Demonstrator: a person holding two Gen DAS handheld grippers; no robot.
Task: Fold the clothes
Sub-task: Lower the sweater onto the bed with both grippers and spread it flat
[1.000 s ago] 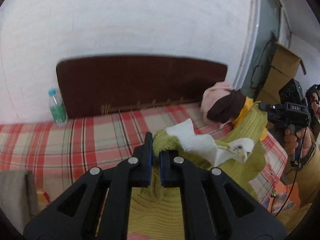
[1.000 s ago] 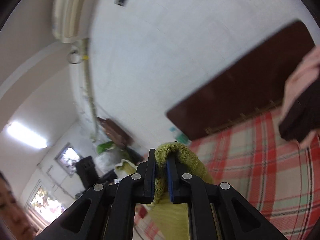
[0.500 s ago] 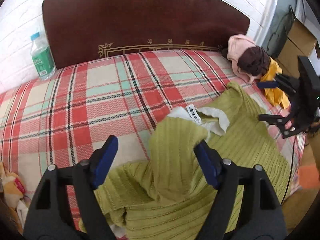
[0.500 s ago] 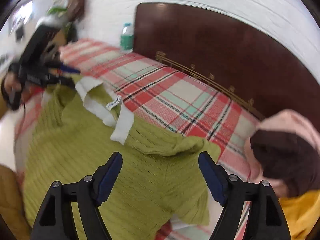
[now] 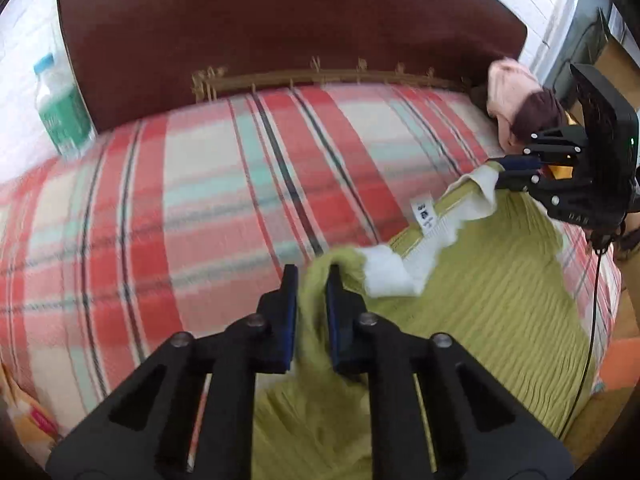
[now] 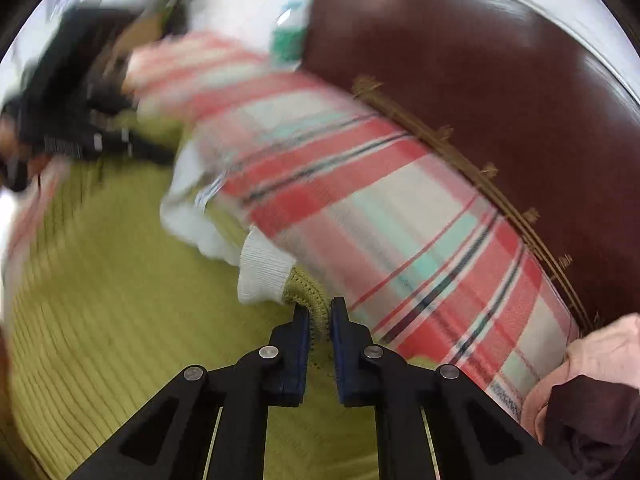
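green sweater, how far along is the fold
Early stage. Done: the green sweater lies spread across the plaid bedcover, collar toward the headboard. In hand: the left gripper is shut on one shoulder and the right gripper on the other, beside the white collar. Left: no fold is visible yet, so the folds themselves all remain.

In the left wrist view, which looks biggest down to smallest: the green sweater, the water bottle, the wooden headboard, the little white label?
As they appear:
1. Wooden headboard
2. Green sweater, though it lies nearer the camera, so these two are unsure
3. Water bottle
4. White label
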